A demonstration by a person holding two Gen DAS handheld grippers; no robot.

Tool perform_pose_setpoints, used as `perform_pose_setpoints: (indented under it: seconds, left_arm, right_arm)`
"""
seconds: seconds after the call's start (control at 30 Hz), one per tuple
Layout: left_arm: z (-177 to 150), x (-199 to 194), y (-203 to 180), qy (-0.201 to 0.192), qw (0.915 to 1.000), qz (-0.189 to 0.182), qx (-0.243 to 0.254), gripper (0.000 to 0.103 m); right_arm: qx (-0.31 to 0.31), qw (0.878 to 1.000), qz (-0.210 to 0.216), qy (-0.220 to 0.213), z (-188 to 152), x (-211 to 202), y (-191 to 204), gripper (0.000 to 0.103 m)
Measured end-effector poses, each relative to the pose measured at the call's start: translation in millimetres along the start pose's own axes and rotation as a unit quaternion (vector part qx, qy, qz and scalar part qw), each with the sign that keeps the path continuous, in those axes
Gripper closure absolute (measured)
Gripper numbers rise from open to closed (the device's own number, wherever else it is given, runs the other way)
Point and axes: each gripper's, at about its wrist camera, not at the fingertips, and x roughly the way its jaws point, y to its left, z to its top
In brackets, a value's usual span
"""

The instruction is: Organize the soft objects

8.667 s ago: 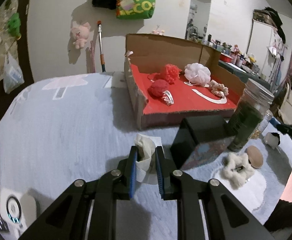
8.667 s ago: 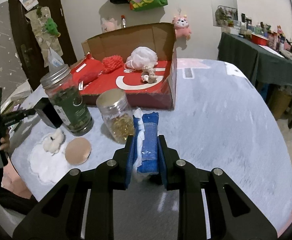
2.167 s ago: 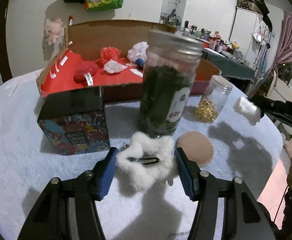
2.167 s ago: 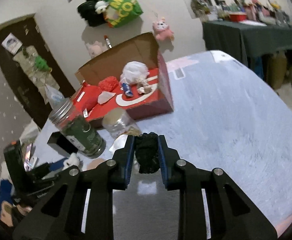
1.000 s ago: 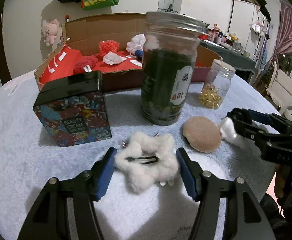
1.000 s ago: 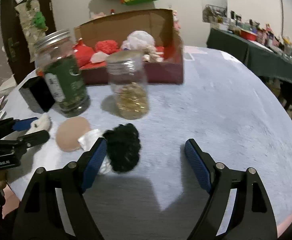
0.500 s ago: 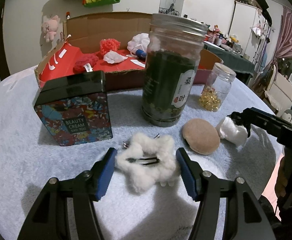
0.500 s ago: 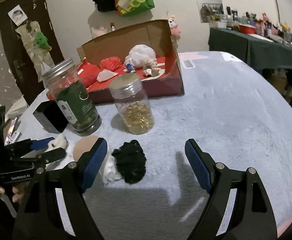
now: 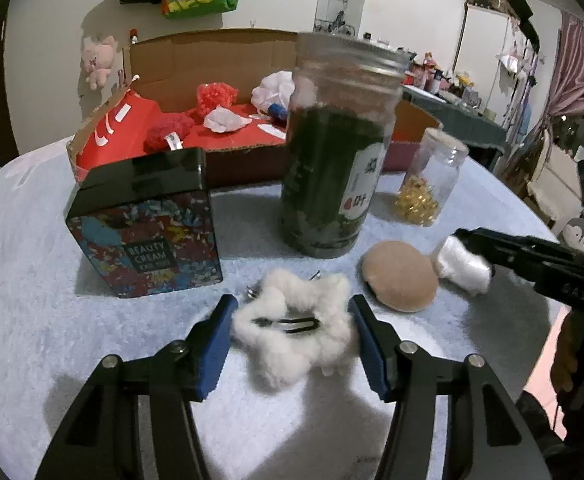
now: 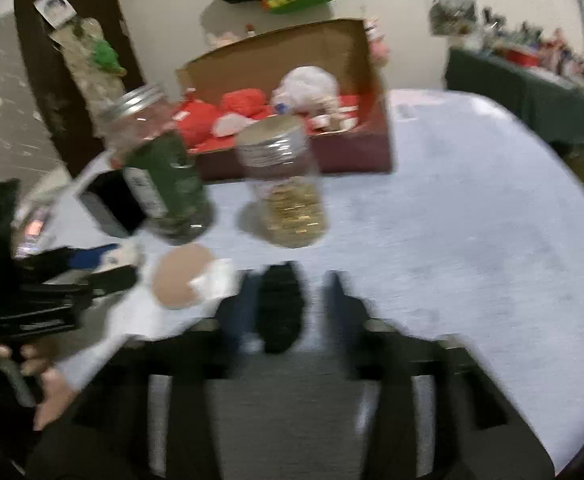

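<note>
A white fluffy hair clip [image 9: 292,332] lies on the pale blue cloth between the blue pads of my left gripper [image 9: 293,340]. Its jaws are closing and the pads just meet the fluff. In the blurred right wrist view a black scrunchie [image 10: 282,312] lies between the fingers of my right gripper [image 10: 288,300]. Those jaws are closing too: the left finger touches the scrunchie and a small gap shows on the right. A white wad [image 10: 212,280] and a tan puff [image 10: 180,276] lie just left of it. The red-lined cardboard box [image 9: 212,52] behind holds several soft items.
A tall green-filled jar [image 9: 331,168], a small jar of gold capsules [image 9: 427,184] and a black patterned tin [image 9: 144,216] stand between the grippers and the box. The tan puff [image 9: 397,276] and white wad [image 9: 461,266] lie right of the clip. A person's hand [image 10: 48,384] shows at lower left.
The right gripper's jaws have swung in from wide apart to close around the black scrunchie, and its view has blurred. The left jaws have narrowed slightly around the white clip.
</note>
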Motion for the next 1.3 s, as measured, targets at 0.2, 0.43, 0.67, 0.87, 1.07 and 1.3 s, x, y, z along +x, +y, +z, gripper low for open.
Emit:
perform_pose_setpoints:
  seconds: [0.2, 0.43, 0.67, 0.87, 1.07, 1.3]
  left_arm:
    - [8, -19, -3, -0.022, 0.9997, -0.011, 0.006, 0.044]
    - [19, -31, -6, -0.034, 0.9989, -0.030, 0.008, 0.044]
    - [23, -28, -7, -0.028, 0.9989, -0.036, 0.014, 0.044]
    - [25, -24, -5, -0.023, 0.9990, -0.034, 0.015, 0.044]
    - [24, -23, -5, -0.022, 0.9990, -0.035, 0.014, 0.044]
    - [22, -22, 0, -0.021, 0.9993, -0.029, 0.010, 0.044]
  right_arm:
    - [-0.004, 0.999, -0.006, -0.039, 9, -21, 7, 0.084]
    - [-0.015, 0.998, 0.025, -0.063, 23, -35, 28, 0.084]
    - [-0.041, 0.997, 0.050, -0.051, 25, -22, 56, 0.084]
    - [-0.043, 0.996, 0.063, -0.040, 26, -10, 63, 0.084]
    - [-0.045, 0.996, 0.067, -0.034, 25, -8, 64, 0.084]
    - [-0.042, 0.996, 0.064, -0.036, 25, -7, 62, 0.084]
